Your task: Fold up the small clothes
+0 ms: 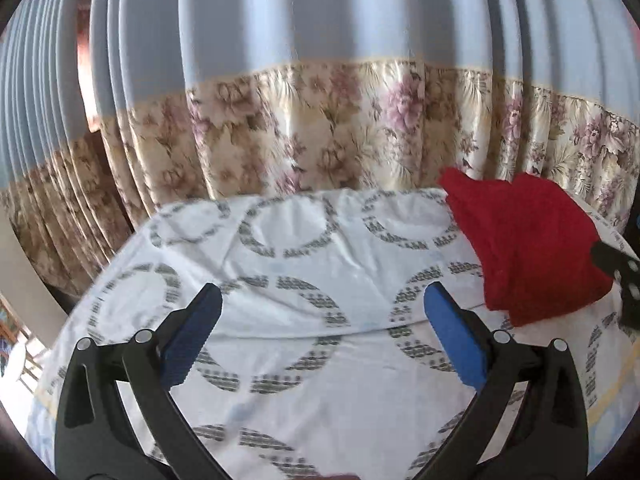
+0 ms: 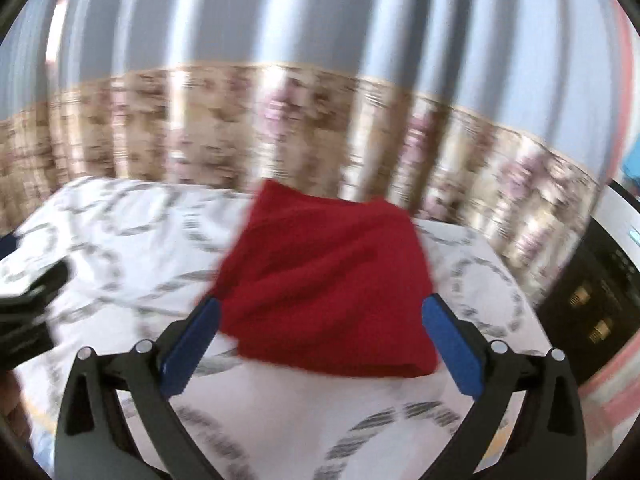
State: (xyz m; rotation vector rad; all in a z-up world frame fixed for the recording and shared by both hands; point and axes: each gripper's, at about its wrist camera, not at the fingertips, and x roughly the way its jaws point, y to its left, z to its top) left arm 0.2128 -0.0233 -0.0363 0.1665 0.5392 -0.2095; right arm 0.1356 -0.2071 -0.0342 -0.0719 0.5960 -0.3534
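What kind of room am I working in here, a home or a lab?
Most likely a home, perhaps a bedroom. Pleated curtains with a floral lower band hang behind, a white sheet printed with grey rings covers the surface, and a folded red garment lies on it.

The right wrist view is smeared: the curtain (image 2: 320,120) behind the red cloth (image 2: 328,280) is streaked, its flowers unreadable.
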